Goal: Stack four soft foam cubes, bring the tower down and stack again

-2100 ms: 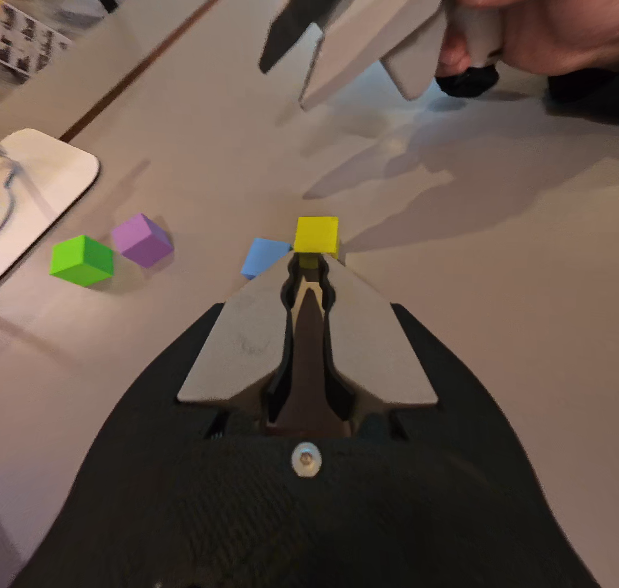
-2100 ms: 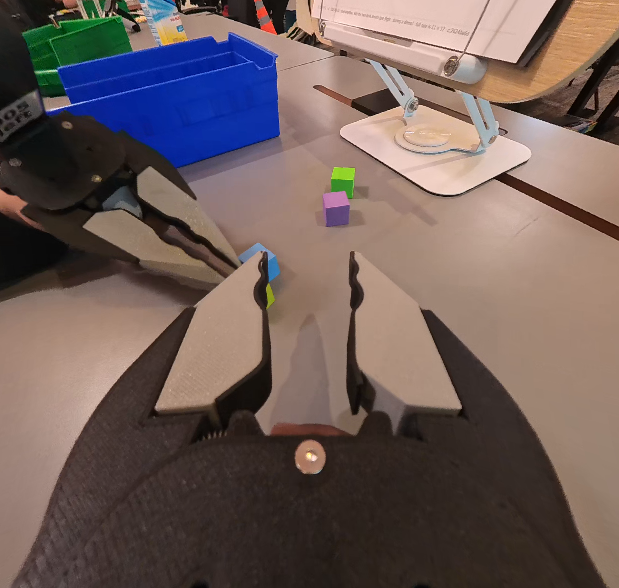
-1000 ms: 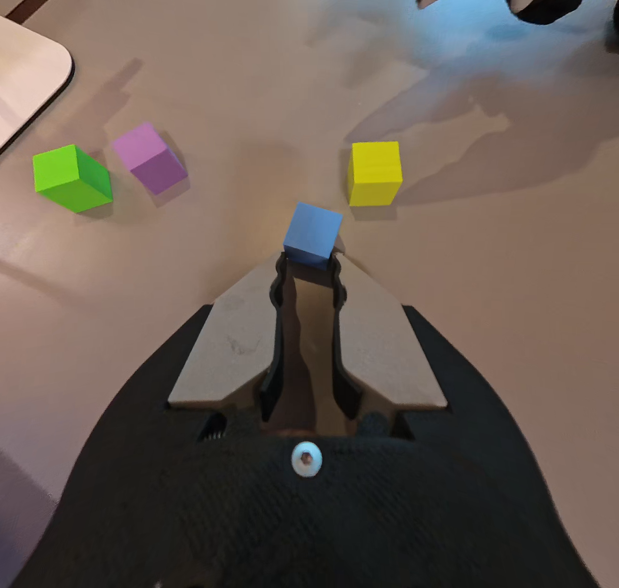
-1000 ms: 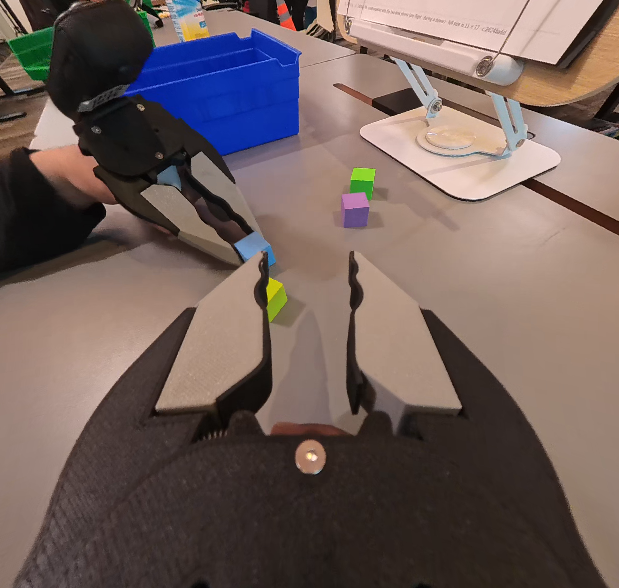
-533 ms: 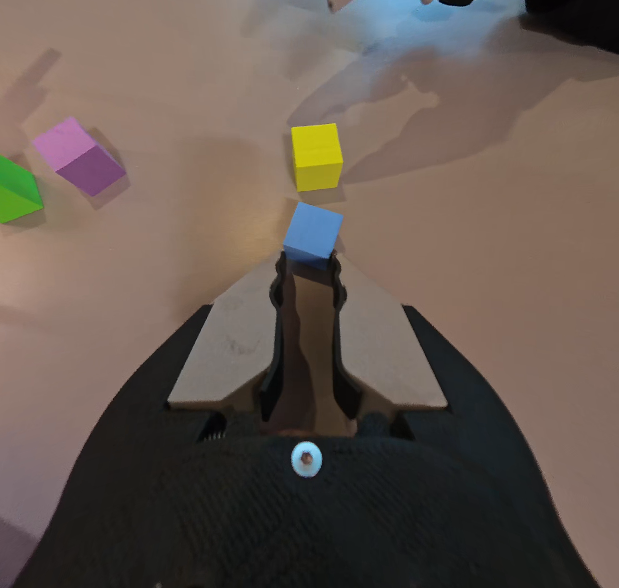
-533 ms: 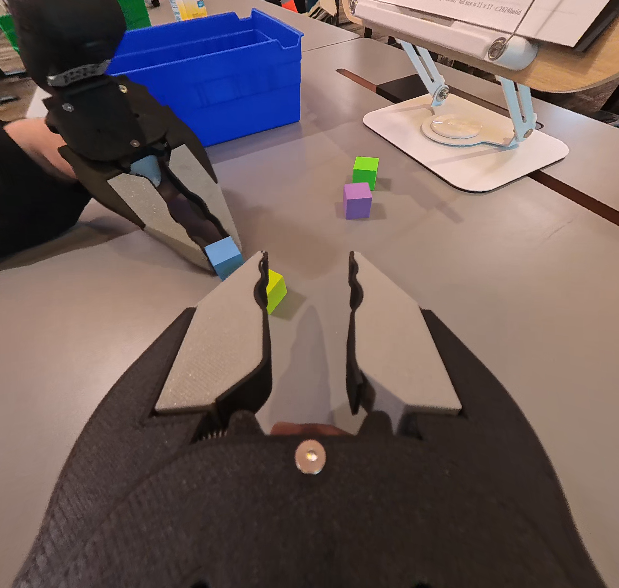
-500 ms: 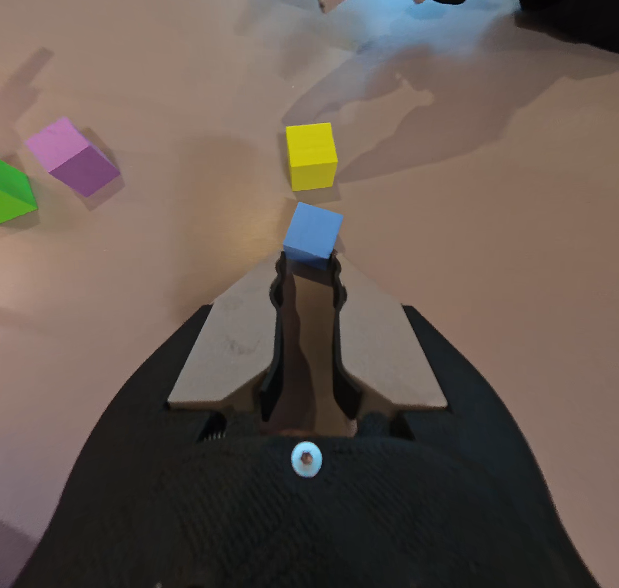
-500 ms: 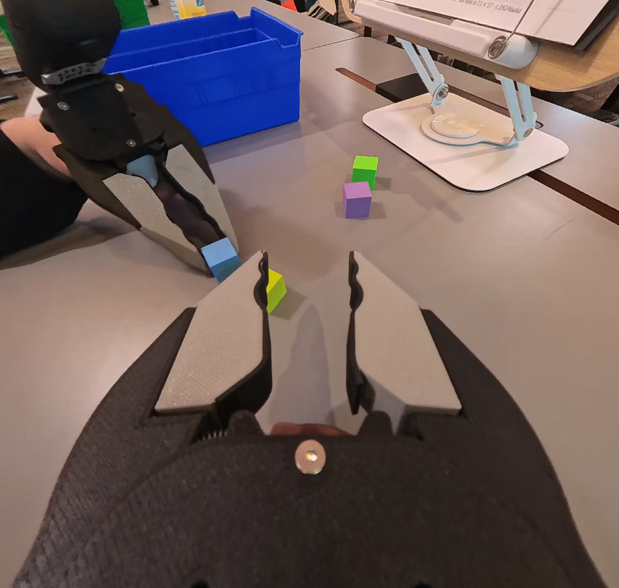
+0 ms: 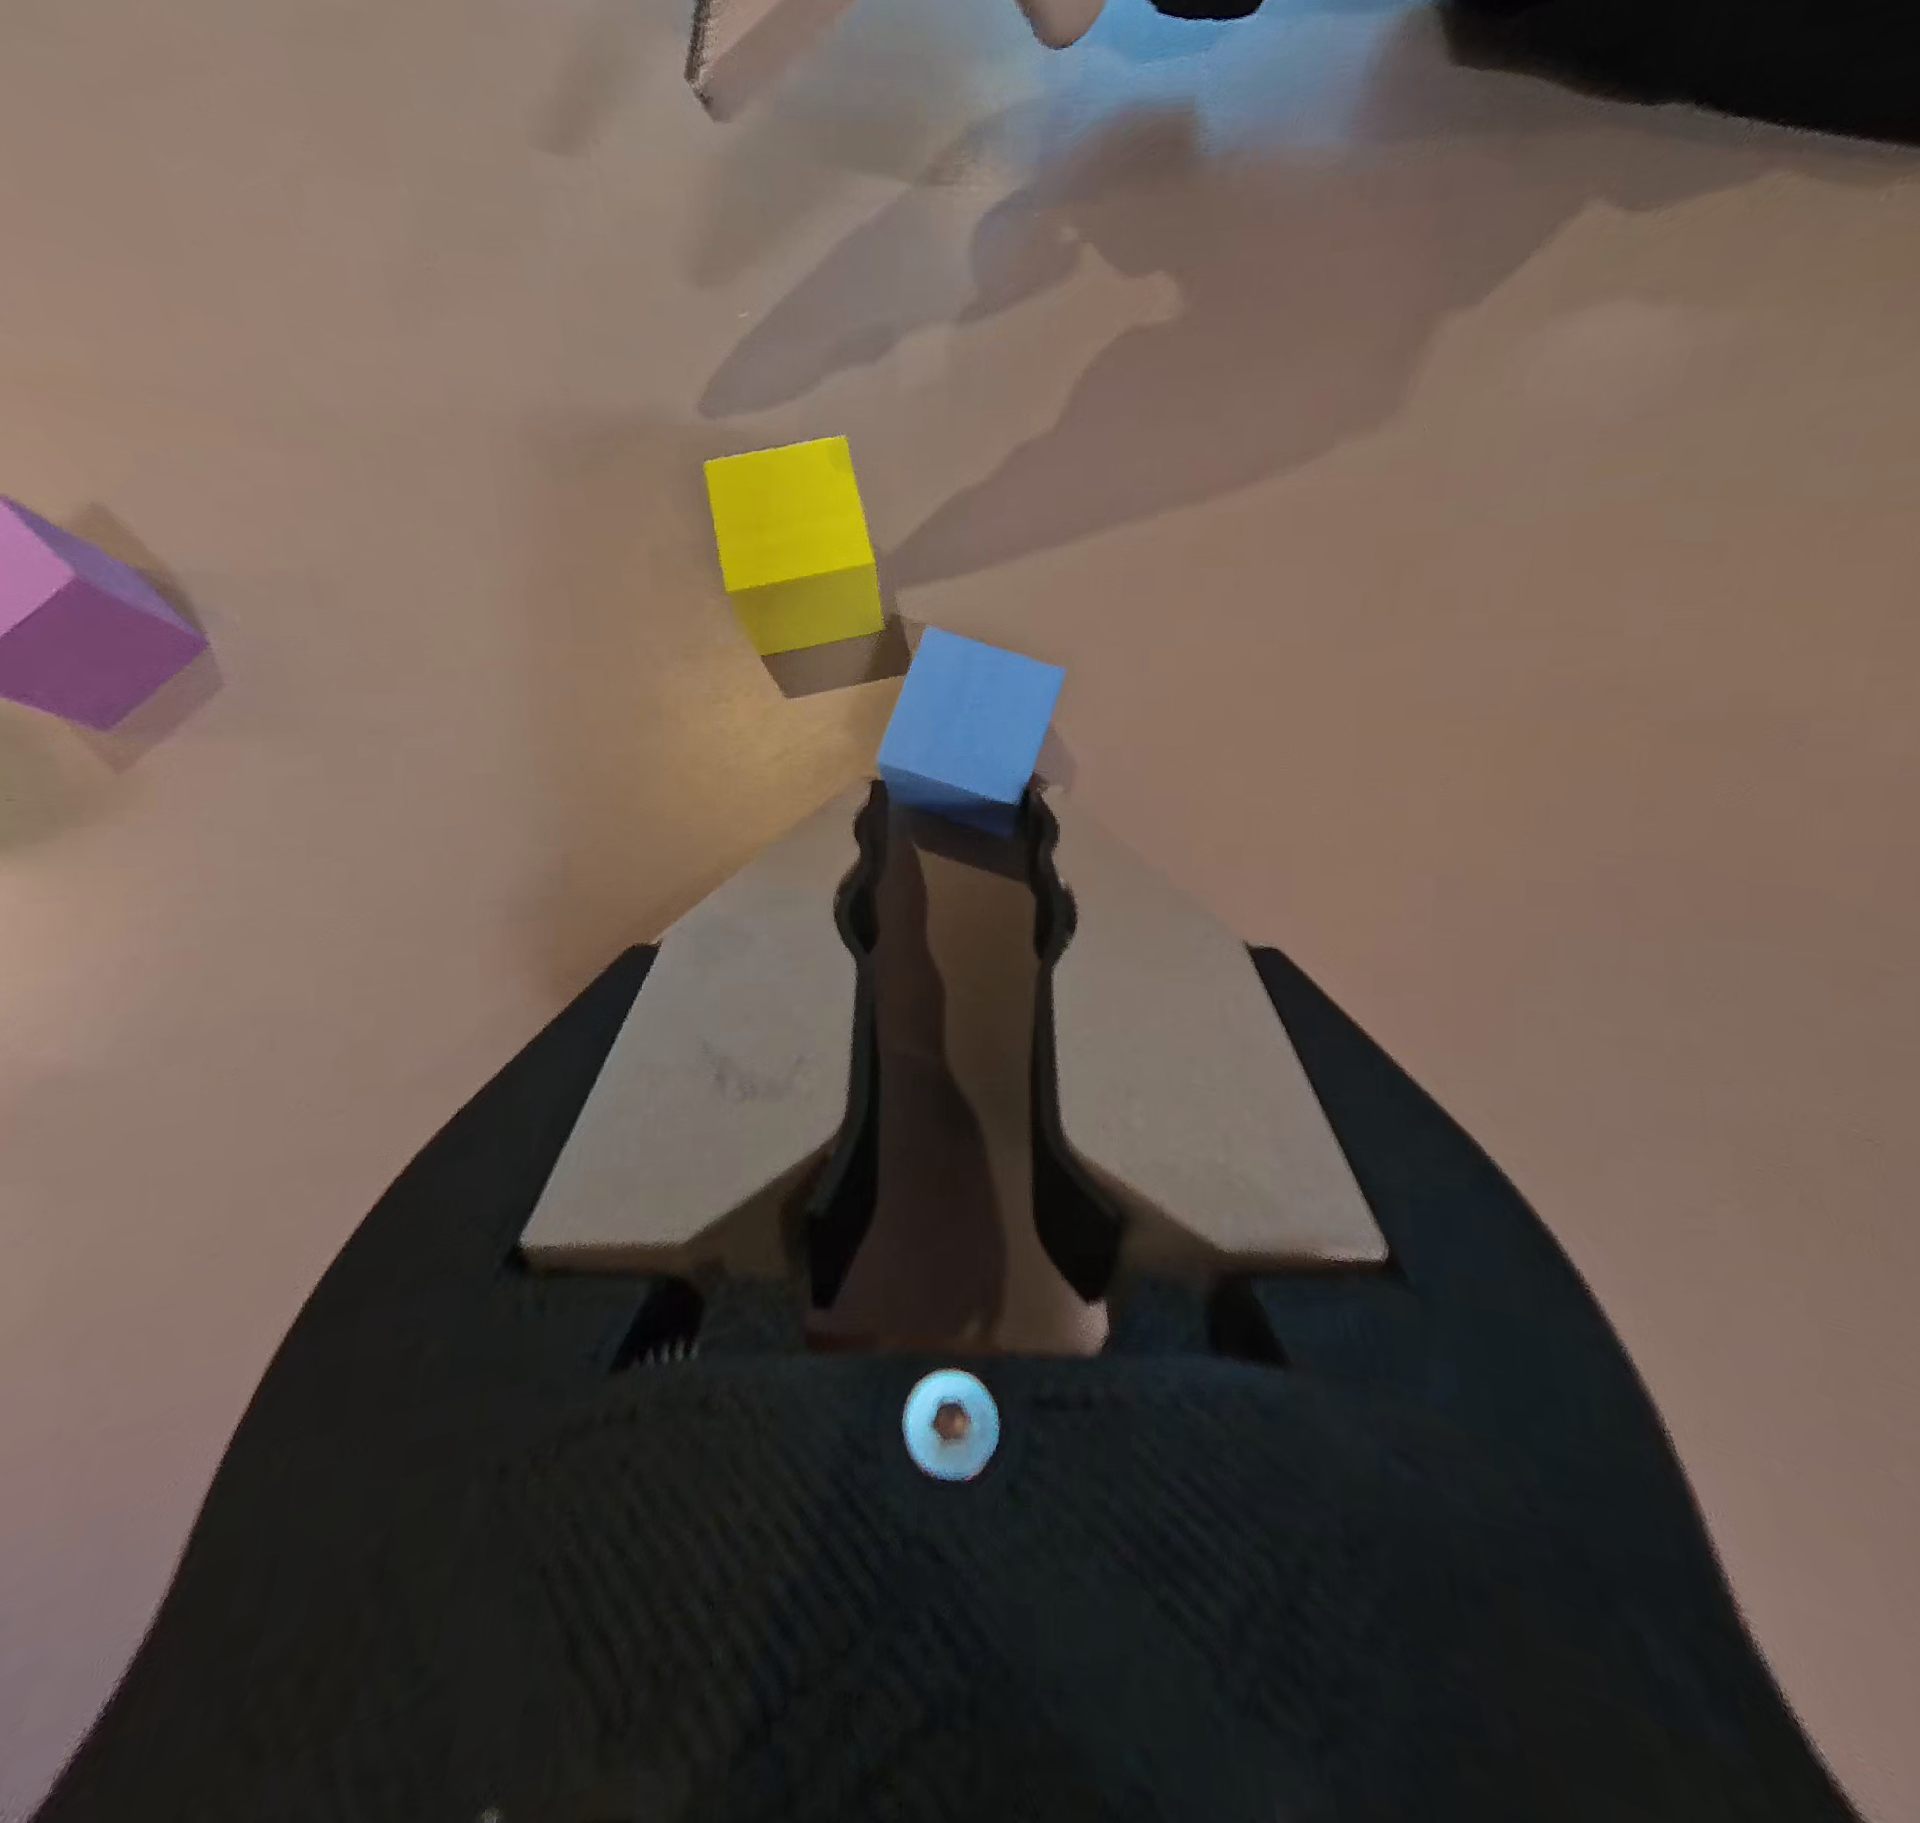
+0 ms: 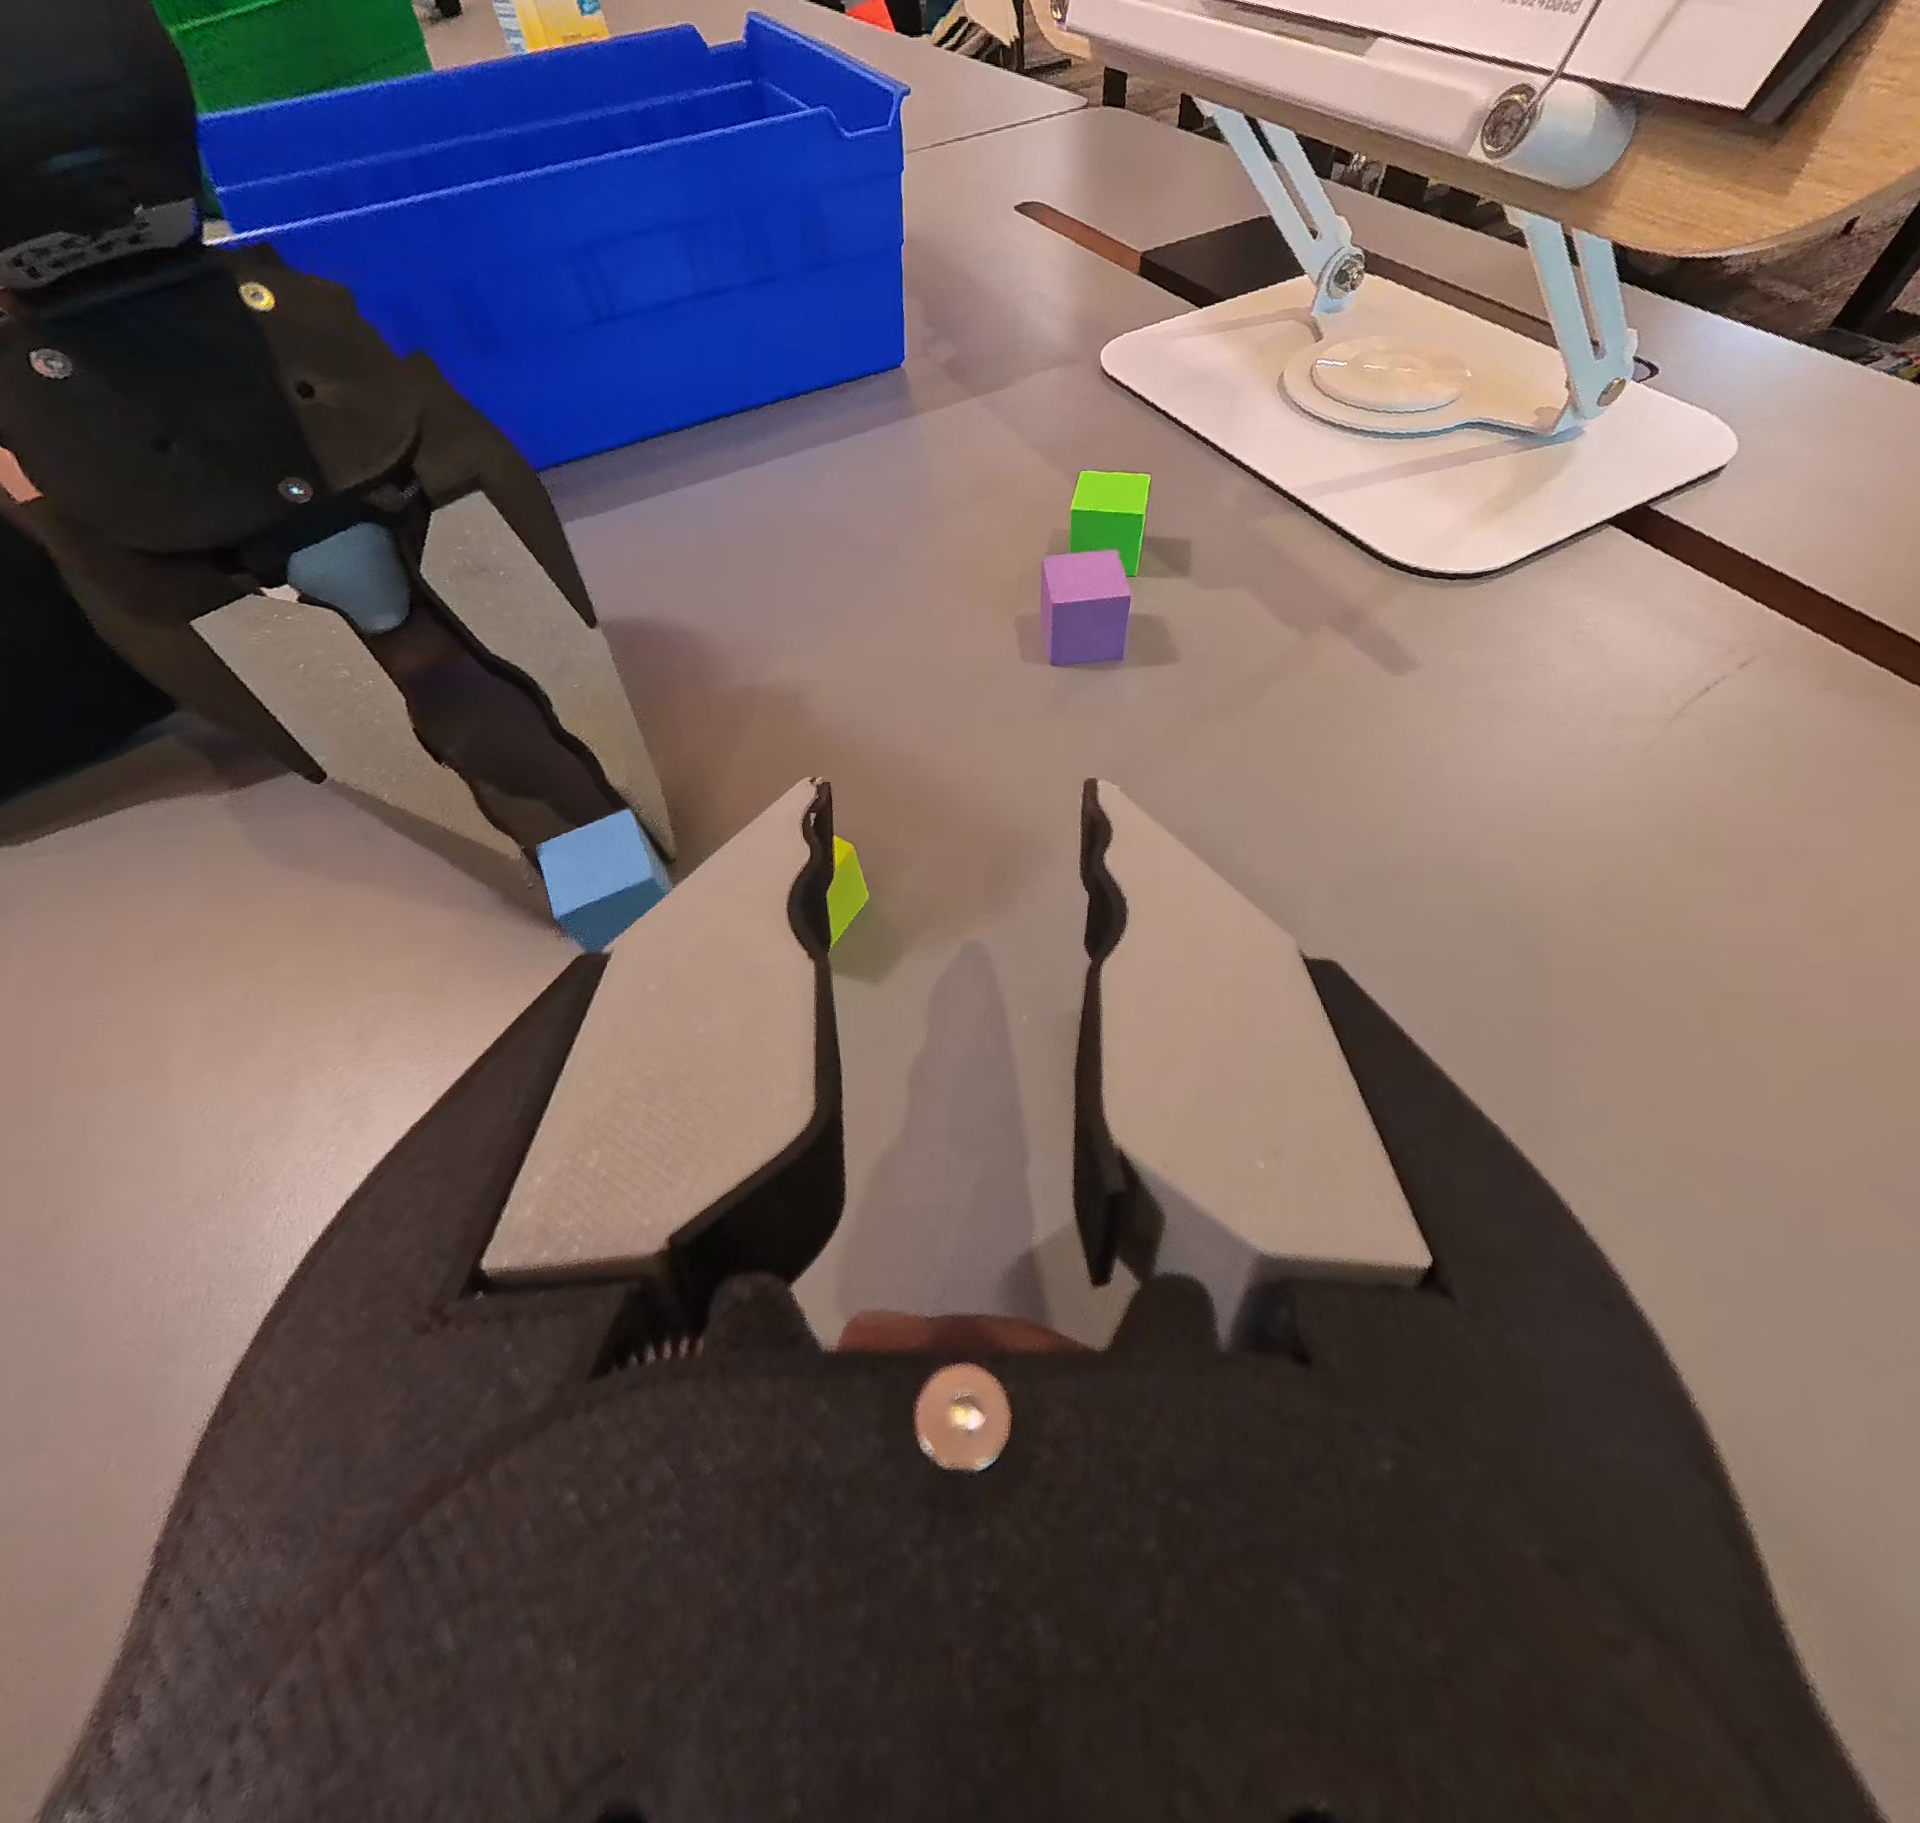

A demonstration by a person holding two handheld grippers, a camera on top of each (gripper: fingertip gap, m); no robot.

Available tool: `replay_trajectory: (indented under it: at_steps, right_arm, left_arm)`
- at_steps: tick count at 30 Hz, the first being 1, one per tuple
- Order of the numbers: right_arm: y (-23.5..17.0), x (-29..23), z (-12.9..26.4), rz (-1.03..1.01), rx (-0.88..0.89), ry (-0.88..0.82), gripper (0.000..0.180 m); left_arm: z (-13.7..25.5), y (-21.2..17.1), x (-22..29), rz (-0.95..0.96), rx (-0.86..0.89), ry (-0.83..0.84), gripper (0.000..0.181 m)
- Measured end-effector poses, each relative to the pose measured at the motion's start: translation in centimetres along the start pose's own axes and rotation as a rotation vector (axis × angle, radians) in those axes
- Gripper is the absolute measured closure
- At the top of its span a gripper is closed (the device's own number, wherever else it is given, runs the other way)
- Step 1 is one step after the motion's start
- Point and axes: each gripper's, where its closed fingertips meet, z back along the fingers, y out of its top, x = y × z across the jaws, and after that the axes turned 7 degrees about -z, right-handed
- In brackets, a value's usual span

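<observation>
Ahead of my left gripper the table looks dim and warm, with long soft shadows; edges blur and bow. My right view is brighter, sharper.

Both tools are black and bumpy, with flat grey pointed fingers, wavy black inner edges and one shiny round screw.
</observation>
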Motion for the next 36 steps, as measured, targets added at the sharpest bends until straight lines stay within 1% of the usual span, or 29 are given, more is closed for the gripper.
replay_trajectory:
  at_steps: [6,10,13,17,20,23,26,28,33,36]
  right_arm:
    - [0.0,0.3,0.1,-0.005,0.004,-0.007,0.134]
    - [0.2,0.4,0.3,-0.007,0.016,-0.014,0.134]
    - [0.3,0.6,0.4,-0.011,0.025,-0.019,0.133]
    - [0.5,0.7,0.6,-0.017,0.034,-0.021,0.134]
    - [0.5,0.8,0.6,-0.016,0.041,-0.027,0.133]
    - [0.6,0.9,0.7,-0.012,0.05,-0.033,0.133]
    - [0.8,1.0,0.8,-0.01,0.061,-0.041,0.131]
    - [0.8,1.1,0.9,-0.014,0.066,-0.045,0.13]
    - [0.7,1.3,1.1,-0.047,0.085,-0.047,0.13]
    - [0.7,1.1,1.1,-0.057,0.09,-0.039,0.13]
  left_arm:
    - [0.1,0.0,0.1,0.014,-0.003,-0.012,0.156]
    - [0.4,-0.3,-0.6,0.053,-0.006,0.007,0.141]
    - [1.1,0.6,-0.6,0.092,0.052,-0.021,0.133]
    - [2.4,1.8,-0.7,0.137,0.141,-0.049,0.127]
    - [3.4,2.8,-1.5,0.184,0.226,-0.037,0.126]
    - [4.2,3.4,-3.9,0.269,0.292,0.053,0.127]
    - [4.8,3.0,-6.7,0.35,0.323,0.184,0.126]
    - [5.0,2.9,-7.7,0.38,0.338,0.236,0.127]
    - [4.4,2.3,-8.4,0.364,0.296,0.306,0.129]
    - [4.3,2.3,-8.7,0.333,0.291,0.352,0.136]
